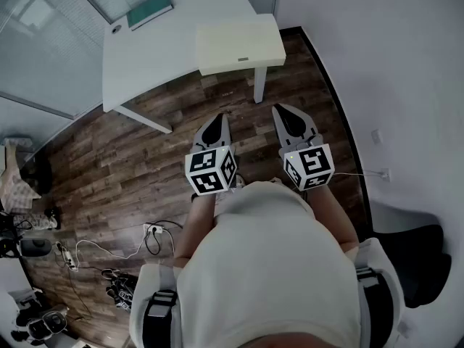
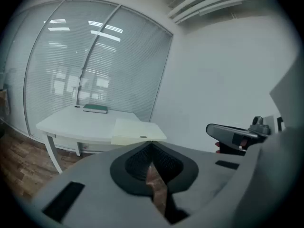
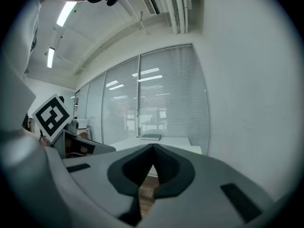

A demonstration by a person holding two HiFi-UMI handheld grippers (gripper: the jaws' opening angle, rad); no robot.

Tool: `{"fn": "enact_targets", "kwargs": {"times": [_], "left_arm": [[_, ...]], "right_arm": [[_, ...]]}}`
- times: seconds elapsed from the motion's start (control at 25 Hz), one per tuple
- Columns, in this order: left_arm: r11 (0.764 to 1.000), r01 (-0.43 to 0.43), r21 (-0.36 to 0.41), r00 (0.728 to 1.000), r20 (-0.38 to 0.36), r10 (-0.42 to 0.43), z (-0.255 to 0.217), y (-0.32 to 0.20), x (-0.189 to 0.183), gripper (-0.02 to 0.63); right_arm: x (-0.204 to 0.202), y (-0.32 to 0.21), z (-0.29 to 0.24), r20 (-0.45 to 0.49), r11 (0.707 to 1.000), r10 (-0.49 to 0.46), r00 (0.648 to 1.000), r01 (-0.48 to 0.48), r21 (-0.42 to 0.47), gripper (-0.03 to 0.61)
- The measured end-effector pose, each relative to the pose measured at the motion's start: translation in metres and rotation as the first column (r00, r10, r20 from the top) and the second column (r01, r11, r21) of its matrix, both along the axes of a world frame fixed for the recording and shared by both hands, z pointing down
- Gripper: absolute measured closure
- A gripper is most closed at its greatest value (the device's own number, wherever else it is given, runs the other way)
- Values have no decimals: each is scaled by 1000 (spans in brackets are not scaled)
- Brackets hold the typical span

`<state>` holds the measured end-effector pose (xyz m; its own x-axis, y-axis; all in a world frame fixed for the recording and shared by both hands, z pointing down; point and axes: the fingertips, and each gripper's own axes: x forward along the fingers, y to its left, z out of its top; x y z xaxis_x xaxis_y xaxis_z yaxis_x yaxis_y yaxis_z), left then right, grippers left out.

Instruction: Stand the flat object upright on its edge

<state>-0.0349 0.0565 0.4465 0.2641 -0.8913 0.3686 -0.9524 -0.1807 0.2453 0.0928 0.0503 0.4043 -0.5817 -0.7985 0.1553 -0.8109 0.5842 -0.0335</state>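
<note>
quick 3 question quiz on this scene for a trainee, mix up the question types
1. True or false: the green book lies flat on the white desk.
2. Multiple choice: the left gripper and right gripper are A) both shut and empty, B) both wide open, C) both clamped on the book.
3. Fill in: the smaller table beside the desk is ___ in colour.
Key: 1 true; 2 A; 3 cream.

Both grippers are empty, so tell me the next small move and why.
Probably step toward the white table and carry both grippers over it. The green book lies flat near its far edge, well beyond the left gripper and right gripper, which hang over the wood floor with jaws together and nothing between them.
</note>
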Motion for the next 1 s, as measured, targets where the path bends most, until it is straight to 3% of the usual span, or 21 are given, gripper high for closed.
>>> {"fn": "enact_targets", "kwargs": {"times": [0.56,0.76,1.0], "left_arm": [[999,-36,-3,999,-22,36,0,0,-4,595],[999,-40,-5,999,-29,40,0,-3,-16,595],[999,-48,0,998,-33,48,0,-5,-33,595]], "right_arm": [[-8,6,4,-18,1000,4,1000,-5,-11,560],[-17,0,1,97,998,36,995,-32,-47,560],[-37,-2,3,100,998,37,994,-32,-56,560]]}}
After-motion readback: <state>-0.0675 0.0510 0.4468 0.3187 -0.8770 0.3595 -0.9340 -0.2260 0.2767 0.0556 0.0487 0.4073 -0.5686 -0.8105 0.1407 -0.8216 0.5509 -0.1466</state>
